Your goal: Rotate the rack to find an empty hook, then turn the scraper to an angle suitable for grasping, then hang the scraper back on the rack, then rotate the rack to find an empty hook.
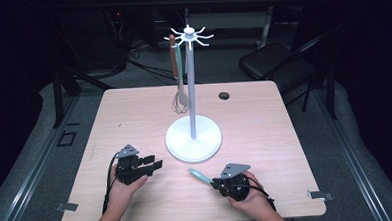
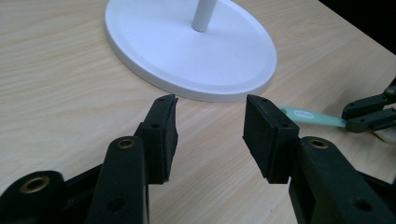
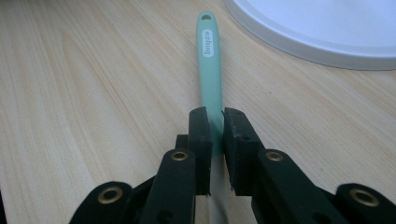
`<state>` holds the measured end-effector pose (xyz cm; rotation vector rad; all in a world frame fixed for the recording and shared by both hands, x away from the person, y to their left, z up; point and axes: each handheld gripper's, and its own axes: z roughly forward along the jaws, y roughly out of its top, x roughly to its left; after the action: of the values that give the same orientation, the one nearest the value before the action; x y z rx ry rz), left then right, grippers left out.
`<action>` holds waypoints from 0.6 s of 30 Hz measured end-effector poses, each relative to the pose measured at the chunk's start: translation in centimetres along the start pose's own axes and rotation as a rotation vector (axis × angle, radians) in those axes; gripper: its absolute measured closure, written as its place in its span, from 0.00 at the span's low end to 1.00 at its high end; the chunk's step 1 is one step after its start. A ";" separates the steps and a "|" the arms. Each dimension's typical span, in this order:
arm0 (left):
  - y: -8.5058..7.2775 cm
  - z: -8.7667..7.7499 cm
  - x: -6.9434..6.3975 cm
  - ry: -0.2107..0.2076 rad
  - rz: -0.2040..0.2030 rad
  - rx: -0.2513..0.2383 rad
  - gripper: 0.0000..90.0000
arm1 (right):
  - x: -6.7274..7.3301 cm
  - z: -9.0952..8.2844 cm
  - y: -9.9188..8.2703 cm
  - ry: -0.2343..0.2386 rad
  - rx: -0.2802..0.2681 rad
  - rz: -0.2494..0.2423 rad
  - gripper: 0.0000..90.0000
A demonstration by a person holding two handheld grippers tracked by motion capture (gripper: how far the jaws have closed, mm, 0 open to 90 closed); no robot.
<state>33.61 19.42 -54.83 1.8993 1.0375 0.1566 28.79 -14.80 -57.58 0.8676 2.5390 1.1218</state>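
On table | right gripper (image 3: 212, 123) clamps green utensil handle (image 3: 208, 56) | left gripper (image 2: 210, 123) empty

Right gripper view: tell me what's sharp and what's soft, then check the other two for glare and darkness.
Right gripper view: the green handle reads sharp at its label, soft near the right tongs. Left gripper view: mild sheen on the white base, left tongs crisp. High view: table well lit, surroundings nearly black.

A pale wood-grain tabletop (image 1: 264, 117) stands on grey floor (image 1: 40, 147) in a dark room, lit from above. Behind it at the right sits a black chair (image 1: 274, 62), and cables (image 1: 147, 67) trail across the floor near shadowed equipment.
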 end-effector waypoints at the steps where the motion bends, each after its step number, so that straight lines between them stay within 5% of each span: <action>1: 0.0 0.2 -0.2 -0.013 0.000 0.001 0.60 | 0.0 0.0 0.0 0.001 -0.002 -0.001 0.91; 18: -0.3 5.0 -4.5 -0.186 0.023 0.055 0.52 | -0.1 -0.2 0.1 0.030 -0.047 0.003 0.91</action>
<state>33.05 12.94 -56.54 1.9355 0.9027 -0.0360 28.79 -14.94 -57.36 0.8502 2.5253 1.1989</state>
